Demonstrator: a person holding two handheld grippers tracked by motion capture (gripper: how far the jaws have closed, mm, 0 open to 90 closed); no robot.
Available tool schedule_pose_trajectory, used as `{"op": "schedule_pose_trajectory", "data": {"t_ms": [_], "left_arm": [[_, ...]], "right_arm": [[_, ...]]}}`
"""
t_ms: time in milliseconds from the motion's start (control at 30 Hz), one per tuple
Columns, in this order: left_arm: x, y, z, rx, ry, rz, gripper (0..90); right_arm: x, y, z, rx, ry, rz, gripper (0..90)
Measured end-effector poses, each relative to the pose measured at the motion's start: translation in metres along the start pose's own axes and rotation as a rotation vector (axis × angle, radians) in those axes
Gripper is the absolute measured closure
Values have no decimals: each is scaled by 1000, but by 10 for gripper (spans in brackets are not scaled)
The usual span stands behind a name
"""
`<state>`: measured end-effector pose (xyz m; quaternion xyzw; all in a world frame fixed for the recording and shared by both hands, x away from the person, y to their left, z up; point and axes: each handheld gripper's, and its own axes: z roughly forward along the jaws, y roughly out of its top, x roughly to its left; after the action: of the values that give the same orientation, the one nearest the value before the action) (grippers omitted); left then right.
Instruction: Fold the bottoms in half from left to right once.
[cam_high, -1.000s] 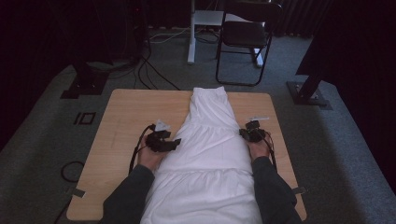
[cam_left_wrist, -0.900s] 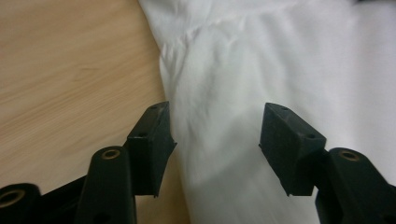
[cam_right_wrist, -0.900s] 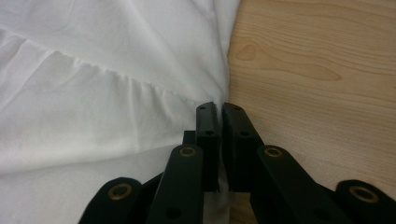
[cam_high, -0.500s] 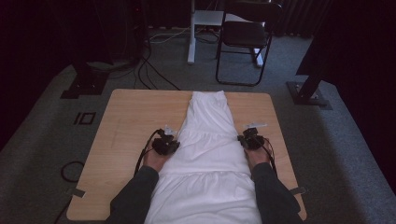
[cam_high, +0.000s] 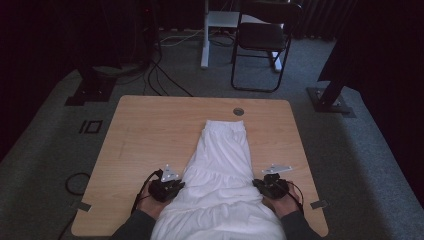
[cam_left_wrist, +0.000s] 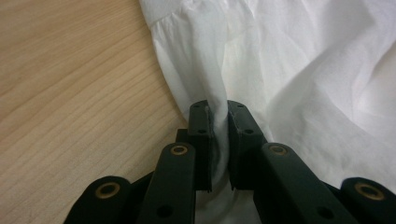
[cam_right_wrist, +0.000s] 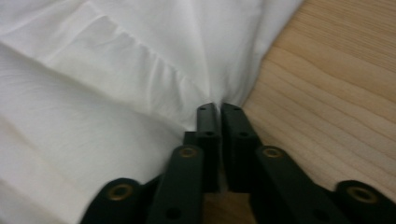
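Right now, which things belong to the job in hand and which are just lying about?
In the job: white garment; left gripper and right gripper, each pinching one side edge of it; wooden table.
Lying about: folding chair; floor cables.

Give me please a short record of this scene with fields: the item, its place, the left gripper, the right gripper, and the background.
item: white garment, long, gathered seam across it
place: on the wooden table, lengthwise, near end hanging over the person's edge
left gripper: jaws pinch the garment's left edge
right gripper: jaws closed on the garment's right edge
background: black folding chair on grey carpet, cables on the floor
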<state>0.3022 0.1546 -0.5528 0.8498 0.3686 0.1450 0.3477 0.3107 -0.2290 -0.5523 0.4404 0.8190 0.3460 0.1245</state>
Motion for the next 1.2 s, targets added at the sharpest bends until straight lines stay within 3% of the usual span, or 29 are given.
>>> {"op": "schedule_pose_trajectory", "data": {"t_ms": [133,200,300,400,533,600,633,667,733,833,867,900,933,1033,1133,1200], "left_arm": [[2,3,4,-9,-16,-12,795],[2,3,5,-16,-17,-10,795],[2,2,5,-28,-15,-17,795],[2,0,5,-37,-18,-20,794],[2,-1,5,-47,-18,-23,794],[1,-1,5,-48,-16,-26,794],[2,-1,5,-48,-15,-25,794],[2,-1,5,-49,-15,-26,794],[1,-1,5,-48,-13,-25,795],[0,-1,5,-46,-13,-19,800],[0,-1,5,-45,-14,-19,800],[-1,-1,5,-44,-15,-18,801],[-1,-1,5,-41,-18,-14,801],[-3,-2,4,-37,-29,-9,801],[-5,-4,1,-34,-42,-4,801],[-8,-7,-1,-32,-48,-2,801]], "right_arm": [[-12,21,-7,-116,32,25,631],[-21,41,-4,-165,29,10,616],[-36,76,11,-191,45,30,632],[-46,108,34,-182,56,42,592],[-51,133,71,-106,89,46,509],[-50,137,88,-54,70,28,529],[-49,137,95,-14,61,12,610],[-47,138,99,13,46,-13,735],[-42,141,93,0,-78,-78,845],[-40,148,67,-119,-291,-129,851],[-42,148,63,-134,-362,-142,837],[-47,147,62,-135,-372,-130,808],[-53,145,66,-118,-346,-95,786],[-66,132,87,-77,-294,-51,665],[-73,119,99,-84,-203,31,620],[-74,114,99,-97,-185,53,616]]}}
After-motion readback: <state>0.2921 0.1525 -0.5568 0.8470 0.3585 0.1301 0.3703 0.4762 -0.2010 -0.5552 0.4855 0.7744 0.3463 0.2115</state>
